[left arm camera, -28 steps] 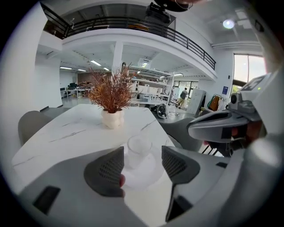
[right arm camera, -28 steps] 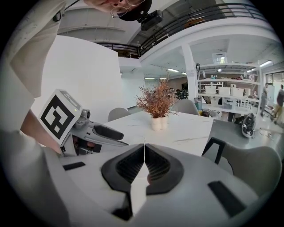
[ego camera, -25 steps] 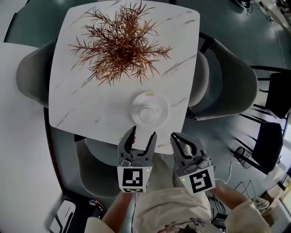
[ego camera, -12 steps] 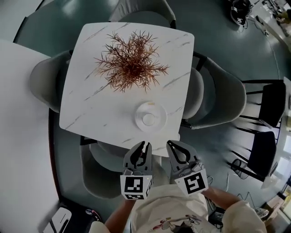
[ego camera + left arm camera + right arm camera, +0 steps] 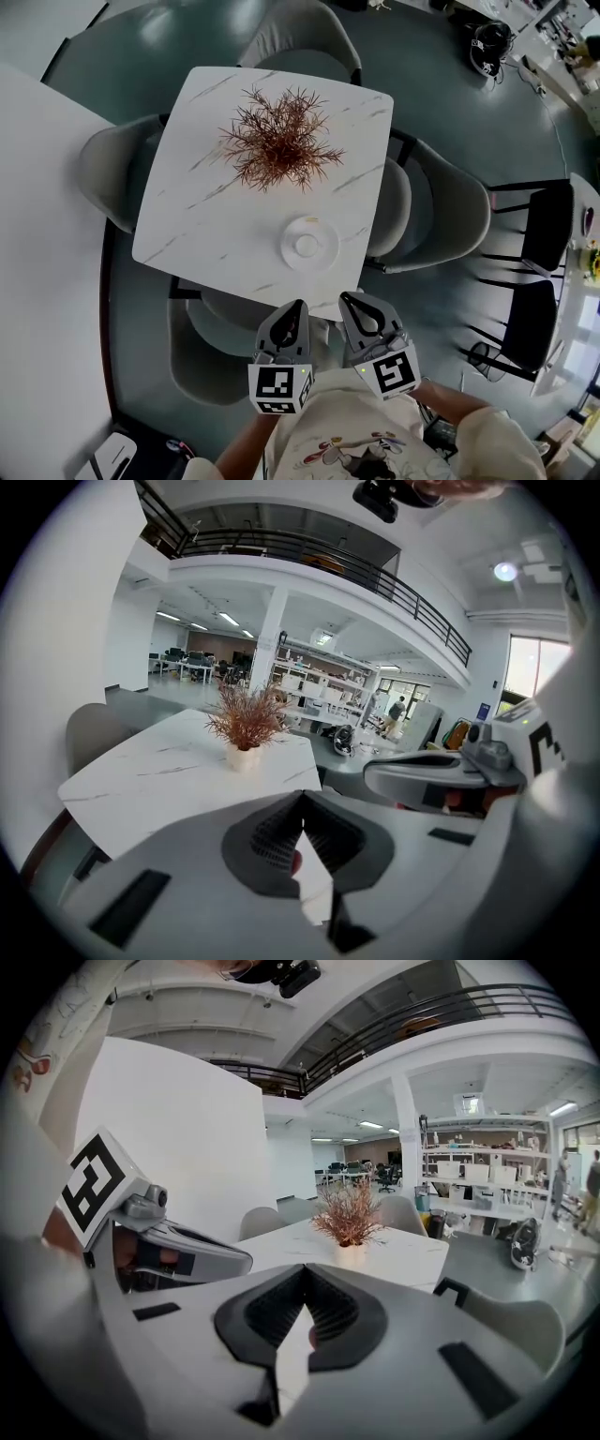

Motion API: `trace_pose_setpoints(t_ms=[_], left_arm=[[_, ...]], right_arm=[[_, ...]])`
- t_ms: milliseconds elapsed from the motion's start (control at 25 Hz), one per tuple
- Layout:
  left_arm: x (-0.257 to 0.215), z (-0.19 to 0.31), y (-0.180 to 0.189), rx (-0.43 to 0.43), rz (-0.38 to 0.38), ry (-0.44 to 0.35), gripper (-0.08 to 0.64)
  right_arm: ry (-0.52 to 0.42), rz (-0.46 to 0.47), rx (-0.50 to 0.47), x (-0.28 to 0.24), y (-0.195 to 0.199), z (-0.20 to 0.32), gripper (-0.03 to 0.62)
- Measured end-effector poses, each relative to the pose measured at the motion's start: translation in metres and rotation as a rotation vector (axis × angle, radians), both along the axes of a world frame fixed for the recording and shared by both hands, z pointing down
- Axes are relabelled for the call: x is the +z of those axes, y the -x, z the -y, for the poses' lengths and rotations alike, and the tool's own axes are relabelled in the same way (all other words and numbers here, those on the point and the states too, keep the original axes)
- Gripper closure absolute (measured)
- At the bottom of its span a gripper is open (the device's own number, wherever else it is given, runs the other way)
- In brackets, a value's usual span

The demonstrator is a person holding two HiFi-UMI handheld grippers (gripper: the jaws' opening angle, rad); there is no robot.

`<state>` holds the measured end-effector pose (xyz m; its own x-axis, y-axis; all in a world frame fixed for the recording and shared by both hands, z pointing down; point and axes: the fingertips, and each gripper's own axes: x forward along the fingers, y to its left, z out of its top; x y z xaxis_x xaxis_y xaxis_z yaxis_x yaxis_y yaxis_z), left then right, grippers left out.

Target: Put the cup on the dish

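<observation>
- Since the earlier frame both hand-held grippers have drawn back from the table (image 5: 206,216). They now hang off its near edge, and the whole table looks smaller and farther off in the head view.
- The left hand-held gripper (image 5: 297,306) has just been closing. In the left gripper view its jaws meet tip to tip, clenched on nothing (image 5: 302,805).
- The cup (image 5: 306,245) is ahead of both hand-held grippers, roughly between their lines and well apart from them. It stands upright in the middle of the dish (image 5: 325,255), with the plant (image 5: 279,148) farther beyond.
- The right hand-held gripper (image 5: 346,298) sits just beside the left one. Its jaws are likewise pressed together and empty in the right gripper view (image 5: 305,1303).
- Judging by how things lie, the placing looks done and the step in hand is the retreat. It is best done by keeping both hand-held grippers high and backing straight away, with no sweep forward towards the dish.
</observation>
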<state>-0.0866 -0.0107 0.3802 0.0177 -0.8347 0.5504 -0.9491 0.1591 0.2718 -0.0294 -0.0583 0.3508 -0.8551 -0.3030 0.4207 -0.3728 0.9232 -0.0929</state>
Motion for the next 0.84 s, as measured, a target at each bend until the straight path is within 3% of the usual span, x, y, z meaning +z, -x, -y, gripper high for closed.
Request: trace_pose_setpoints(t_ms=[840], left_arm=[[-0.06,-0.026,-0.03,0.004,-0.006,-0.077,0.552]], right_arm=[[-0.037,0.03,-0.107,-0.046,-0.016,-0.039,0.588]])
